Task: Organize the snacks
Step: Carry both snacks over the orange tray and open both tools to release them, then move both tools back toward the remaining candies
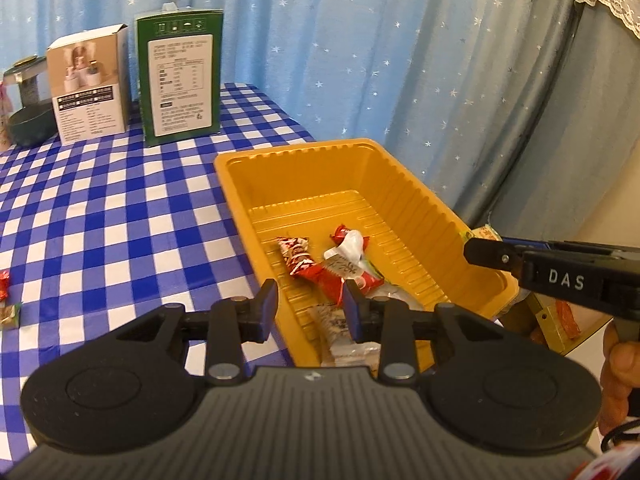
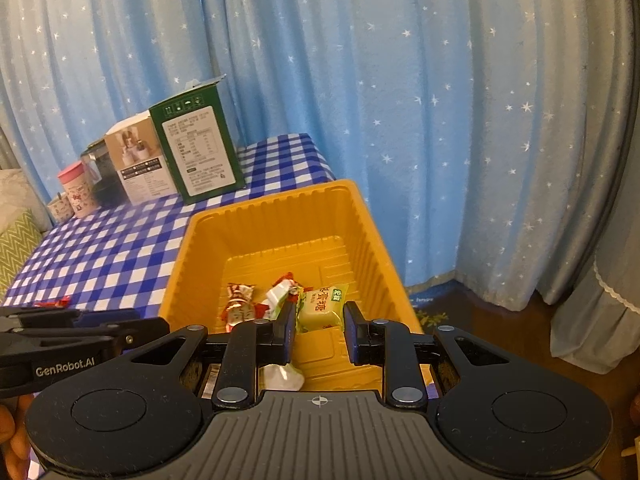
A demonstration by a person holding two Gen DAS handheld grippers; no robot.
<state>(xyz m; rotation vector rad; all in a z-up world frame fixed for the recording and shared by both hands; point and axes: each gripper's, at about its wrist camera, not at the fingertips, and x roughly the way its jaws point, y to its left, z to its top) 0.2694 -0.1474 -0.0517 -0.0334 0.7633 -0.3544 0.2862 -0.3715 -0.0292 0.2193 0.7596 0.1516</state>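
While the left gripper [image 1: 309, 307] hangs over the near end of the yellow tray [image 1: 420, 184], its blue pads stand a little way apart with nothing pinched between them. Under it, in the tray, lie red wrapped candies [image 1: 298, 256], a white wrapped one [image 1: 347, 249] and some pale packets [image 1: 340, 332] close to the near wall. The tray sits at the right edge of the table, on a blue and white checked cloth [image 1: 100, 216]. Two more small snacks [image 1: 6, 300] lie far off by the left edge of the cloth. At the back edge stand a green box [image 1: 179, 76], a white box [image 1: 90, 84] and a dark kettle [image 1: 26, 100]. The right gripper [image 1: 480, 254] comes in from the right, over the tray's right rim, with a yellowish bit at its tip. From the right wrist, the right gripper [image 2: 319, 320] holds a green and yellow candy packet [image 2: 321, 306] between its pads, above the inside of the same tray [image 2: 280, 220]. The red candies [image 2: 239, 304] lie on the tray floor to the left of that packet, and a white wrapper [image 2: 282, 376] shows just below the jaws. The left gripper [image 2: 132, 330] pokes in from the left by the tray's left wall. A pink cup [image 2: 76, 188] stands at the back left corner, beside the boxes.
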